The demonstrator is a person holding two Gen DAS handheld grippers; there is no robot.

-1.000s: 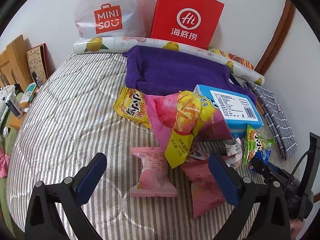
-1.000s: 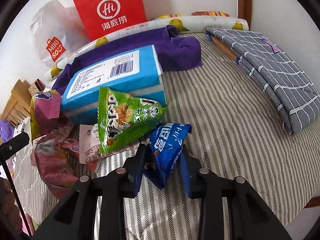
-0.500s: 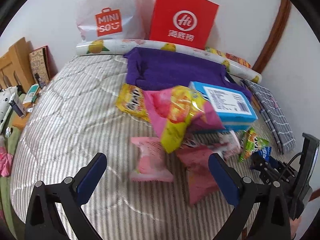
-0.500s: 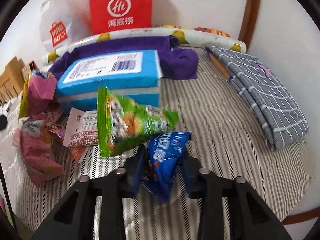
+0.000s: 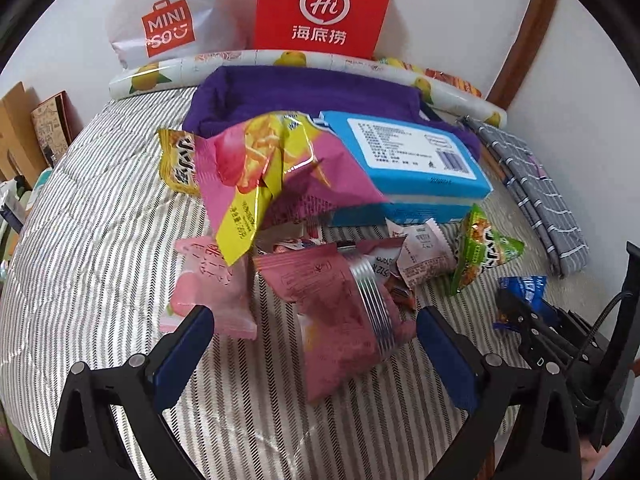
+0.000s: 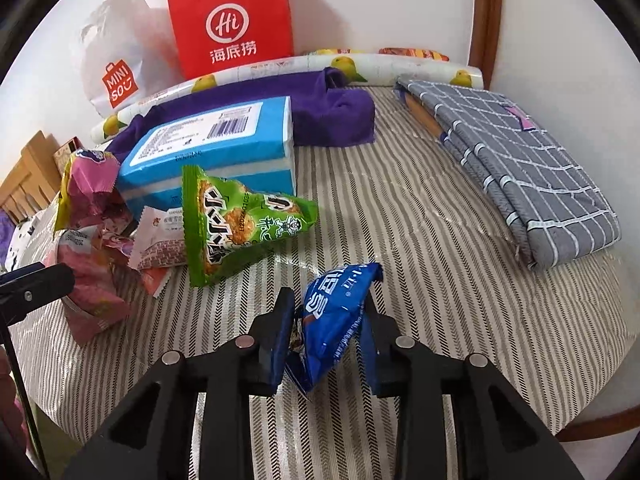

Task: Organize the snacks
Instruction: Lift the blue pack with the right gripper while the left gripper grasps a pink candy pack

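Observation:
Snacks lie in a heap on a striped bed. My right gripper (image 6: 326, 320) is shut on a blue snack packet (image 6: 332, 316), held just above the cover; it also shows in the left wrist view (image 5: 524, 288). A green packet (image 6: 240, 220) lies just beyond it, against a blue box (image 6: 212, 148). My left gripper (image 5: 316, 340) is open and empty, its fingers either side of a dark pink packet (image 5: 332, 308). A pale pink packet (image 5: 208, 284), a large pink and yellow bag (image 5: 264, 164) and a yellow packet (image 5: 180, 160) lie ahead.
A purple towel (image 5: 304, 96) lies behind the heap. A red paper bag (image 5: 324, 8) and a white Miniso bag (image 5: 168, 20) stand at the wall behind a lemon-print roll (image 5: 160, 76). A folded grey checked cloth (image 6: 520, 152) lies at the right.
My right gripper has lifted the blue packet back and away from the green packet. My left gripper has moved forward over the pink packets.

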